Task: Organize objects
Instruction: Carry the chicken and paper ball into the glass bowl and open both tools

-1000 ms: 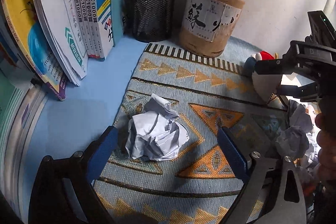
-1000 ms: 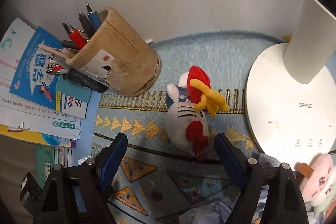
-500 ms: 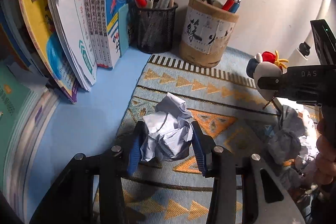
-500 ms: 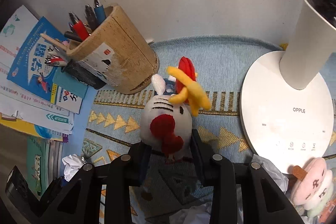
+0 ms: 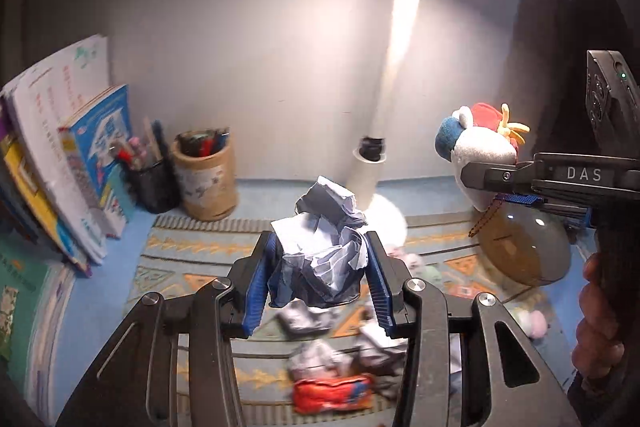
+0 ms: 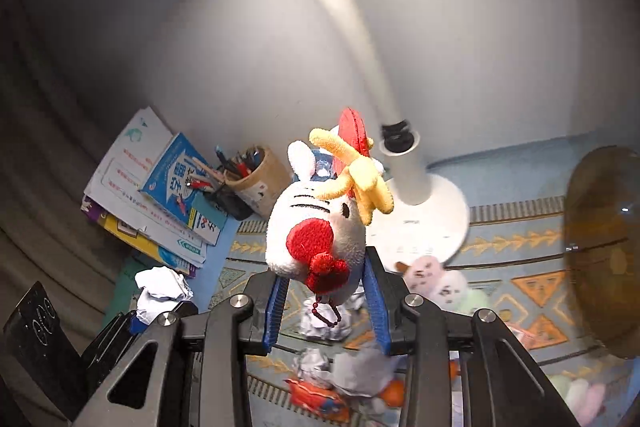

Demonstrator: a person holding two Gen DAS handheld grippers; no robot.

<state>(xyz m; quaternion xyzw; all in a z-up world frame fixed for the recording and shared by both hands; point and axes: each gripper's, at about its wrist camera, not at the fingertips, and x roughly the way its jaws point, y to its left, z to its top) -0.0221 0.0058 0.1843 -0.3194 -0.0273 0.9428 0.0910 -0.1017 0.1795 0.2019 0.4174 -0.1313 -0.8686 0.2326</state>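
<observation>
Above mat [image 5: 192, 247] | left gripper [image 5: 320, 267] clamps paper ball [image 5: 320, 259] | right gripper [image 6: 324, 291] clamps plush [image 6: 316, 235]

Both grippers close since 1 s ago: left gripper [image 5: 320, 271] now clamps the paper ball [image 5: 320, 259], right gripper [image 6: 325, 287] clamps the plush toy [image 6: 320, 227]; both objs are lifted off the mat [image 5: 192, 247].

**Count of items in view**

Two grippers are showing: left gripper [image 5: 320, 273], right gripper [image 6: 326, 289]. Two pen holders are standing by the wall: one mesh cup [image 5: 154, 179], one wooden cup [image 5: 206, 179]. One desk lamp [image 6: 420, 195] is lighting the scene. One rooster plush [image 6: 320, 227] and one held paper ball [image 5: 320, 255] are showing; loose paper balls below are blurring, count uncertain.
</observation>
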